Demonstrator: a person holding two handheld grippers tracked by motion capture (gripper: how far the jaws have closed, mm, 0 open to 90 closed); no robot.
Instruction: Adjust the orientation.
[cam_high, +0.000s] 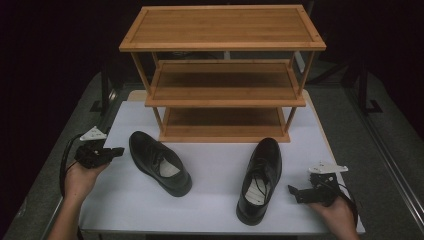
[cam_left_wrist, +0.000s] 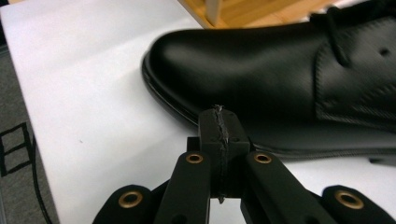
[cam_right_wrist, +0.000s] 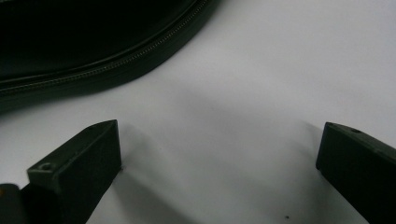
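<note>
Two black leather dress shoes lie on the white table top (cam_high: 215, 165). The left shoe (cam_high: 160, 162) points its toe to the back left; the right shoe (cam_high: 260, 180) points its toe toward the rack. My left gripper (cam_high: 117, 151) is held just left of the left shoe's toe, jaws pressed together with nothing between them. In the left gripper view the gripper (cam_left_wrist: 219, 126) is shut in front of the shoe's toe cap (cam_left_wrist: 261, 70). My right gripper (cam_high: 292, 191) sits right of the right shoe's heel. Its jaws (cam_right_wrist: 219, 144) stand wide open over bare table, the shoe's sole edge (cam_right_wrist: 93, 42) beyond them.
A three-tier wooden shoe rack (cam_high: 222, 75) stands at the back of the table, its shelves bare. Dark grey floor (cam_high: 365, 150) surrounds the table on both sides. White surface lies open between the two shoes.
</note>
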